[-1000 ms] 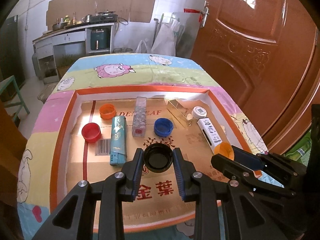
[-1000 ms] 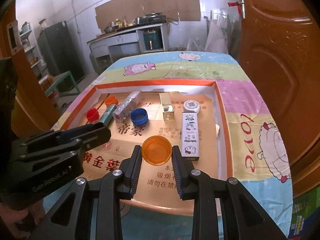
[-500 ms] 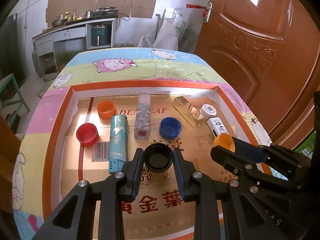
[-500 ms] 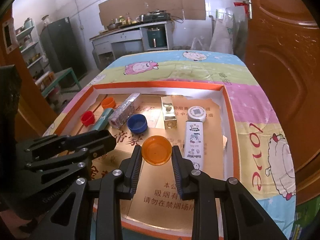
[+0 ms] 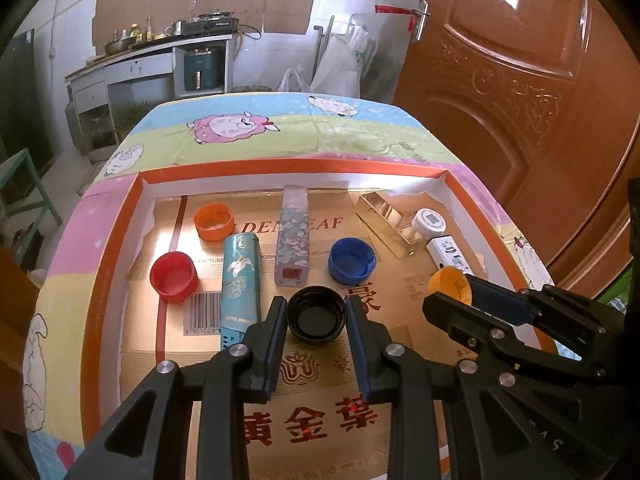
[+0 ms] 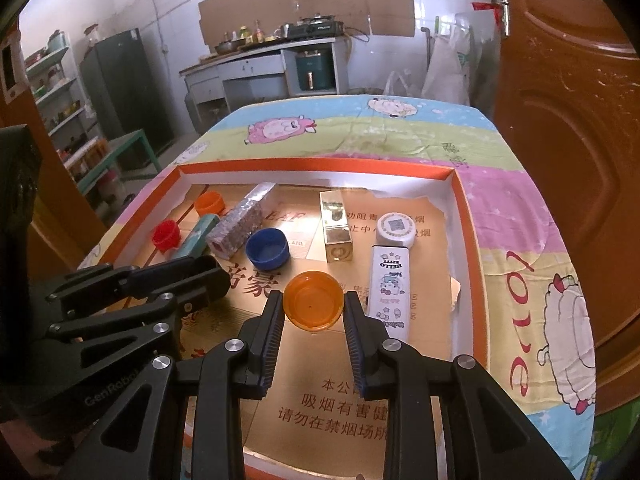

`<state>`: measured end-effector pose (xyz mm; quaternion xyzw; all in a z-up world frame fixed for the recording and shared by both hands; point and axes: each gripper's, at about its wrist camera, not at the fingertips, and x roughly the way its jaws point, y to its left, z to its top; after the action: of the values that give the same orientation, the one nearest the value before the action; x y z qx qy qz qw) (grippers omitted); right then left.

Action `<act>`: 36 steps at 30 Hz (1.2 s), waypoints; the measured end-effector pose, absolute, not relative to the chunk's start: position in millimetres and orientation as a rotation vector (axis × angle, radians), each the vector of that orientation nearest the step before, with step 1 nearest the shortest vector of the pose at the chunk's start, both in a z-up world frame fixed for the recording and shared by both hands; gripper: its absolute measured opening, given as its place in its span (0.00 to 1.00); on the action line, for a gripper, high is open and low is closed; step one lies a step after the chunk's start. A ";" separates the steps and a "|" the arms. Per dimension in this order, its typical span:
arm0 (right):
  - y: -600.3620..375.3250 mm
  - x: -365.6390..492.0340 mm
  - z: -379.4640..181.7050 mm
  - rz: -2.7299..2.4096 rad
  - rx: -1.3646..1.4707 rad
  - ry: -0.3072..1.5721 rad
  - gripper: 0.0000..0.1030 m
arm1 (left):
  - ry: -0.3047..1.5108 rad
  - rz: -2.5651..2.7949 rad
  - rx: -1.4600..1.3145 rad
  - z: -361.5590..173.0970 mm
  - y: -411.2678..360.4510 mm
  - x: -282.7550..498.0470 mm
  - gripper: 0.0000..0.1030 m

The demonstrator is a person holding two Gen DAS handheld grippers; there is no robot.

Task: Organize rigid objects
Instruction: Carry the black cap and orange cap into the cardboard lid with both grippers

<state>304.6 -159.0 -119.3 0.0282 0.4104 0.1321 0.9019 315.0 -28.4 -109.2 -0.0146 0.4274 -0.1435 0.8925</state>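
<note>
Left claw (image 5: 316,318) clamps the black cap (image 5: 316,314); right claw (image 6: 314,312) clamps the orange cap (image 6: 314,306). Same grips as 1 s ago, but both have pushed forward over the tray (image 5: 120,264): black cap now sits just short of the blue cap (image 5: 352,260). Caps look lifted off the cardboard, hard to confirm.

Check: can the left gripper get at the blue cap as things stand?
Probably not yet: the left gripper is shut on the black cap. The blue cap lies just ahead with nothing between, so the path looks free once it releases.
</note>
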 end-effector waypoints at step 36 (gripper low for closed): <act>-151.0 322.5 -135.7 0.261 0.012 0.884 0.30 | 0.884 -0.296 -0.005 -118.3 -30.7 323.4 0.29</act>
<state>322.5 -151.0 -135.7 0.0059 0.4264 0.1262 0.8957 323.4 -30.7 -118.3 -0.0025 0.4262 -0.1429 0.8933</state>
